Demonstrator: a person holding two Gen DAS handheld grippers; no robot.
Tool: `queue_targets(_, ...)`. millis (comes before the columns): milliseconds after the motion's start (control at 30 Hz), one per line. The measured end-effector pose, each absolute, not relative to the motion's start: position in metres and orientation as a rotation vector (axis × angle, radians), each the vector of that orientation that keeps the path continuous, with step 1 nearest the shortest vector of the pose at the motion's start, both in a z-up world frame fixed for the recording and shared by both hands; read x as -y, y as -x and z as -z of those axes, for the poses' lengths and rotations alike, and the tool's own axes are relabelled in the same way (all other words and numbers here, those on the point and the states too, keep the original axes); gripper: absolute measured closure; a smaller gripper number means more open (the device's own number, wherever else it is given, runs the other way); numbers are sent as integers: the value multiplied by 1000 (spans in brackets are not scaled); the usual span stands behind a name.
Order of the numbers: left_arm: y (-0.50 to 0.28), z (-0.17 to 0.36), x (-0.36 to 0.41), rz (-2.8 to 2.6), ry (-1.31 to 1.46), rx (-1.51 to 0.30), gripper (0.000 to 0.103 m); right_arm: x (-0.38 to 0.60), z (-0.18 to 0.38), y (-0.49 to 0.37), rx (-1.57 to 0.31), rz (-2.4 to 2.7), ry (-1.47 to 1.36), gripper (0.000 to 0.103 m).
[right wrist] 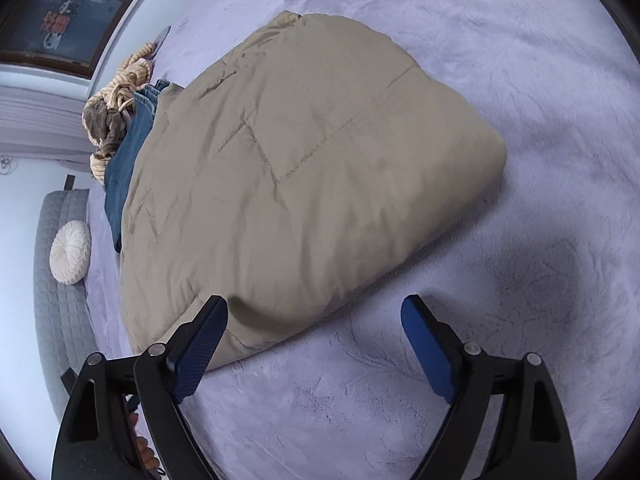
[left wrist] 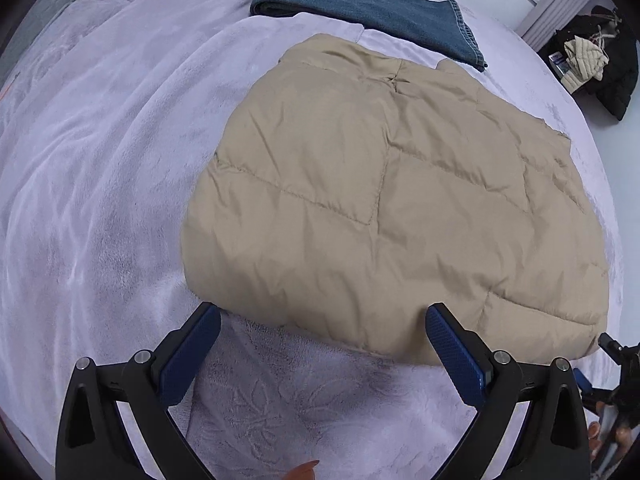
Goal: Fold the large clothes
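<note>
A tan quilted puffer jacket lies folded into a thick rectangle on a lavender plush blanket. My left gripper is open and empty, its blue-padded fingers at the jacket's near edge. In the right wrist view the same jacket fills the middle, lying on the blanket. My right gripper is open and empty, its left finger over the jacket's near corner and its right finger over the blanket.
Folded blue jeans lie just beyond the jacket, with a striped knit garment behind them. A round cream cushion rests on a grey quilted headboard. A dark pile of clothes sits off the bed at right.
</note>
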State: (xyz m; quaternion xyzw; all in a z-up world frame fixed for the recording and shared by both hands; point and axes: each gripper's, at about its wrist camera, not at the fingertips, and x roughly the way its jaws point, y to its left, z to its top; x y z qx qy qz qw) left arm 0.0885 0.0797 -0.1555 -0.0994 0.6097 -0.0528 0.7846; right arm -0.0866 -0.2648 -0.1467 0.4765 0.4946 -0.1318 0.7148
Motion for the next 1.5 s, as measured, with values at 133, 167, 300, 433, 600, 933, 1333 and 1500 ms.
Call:
queue_targets(133, -83, 166, -97, 119, 331, -1332, 1, 266, 160, 85, -1044, 278, -1154, 0)
queue_targets(167, -82, 170, -102, 110, 360, -1338, 1, 266, 163, 84, -1029, 278, -1179, 0)
queue_targets(300, -76, 188, -119, 125, 500, -1352, 1, 269, 169, 79, -961, 265, -1265, 0)
queue_targets(433, -79, 214, -126, 224, 721, -1385, 1, 268, 168, 67, -889, 221, -1321, 0)
queue_targets(600, -104, 215, -121, 234, 809, -1285, 1, 268, 173, 45, -890, 191, -1337, 0)
queue_targets(933, -142, 211, -111, 220, 729, -1176, 74, 274, 198, 38, -934, 200, -1407, 8)
queue_targets(1333, -120, 137, -101, 388, 374, -1045, 82, 263, 155, 59, -849, 159, -1318, 80)
queue_targets(1500, -88, 121, -114, 428, 363, -1052, 82, 251, 137, 86, -881, 163, -1280, 80)
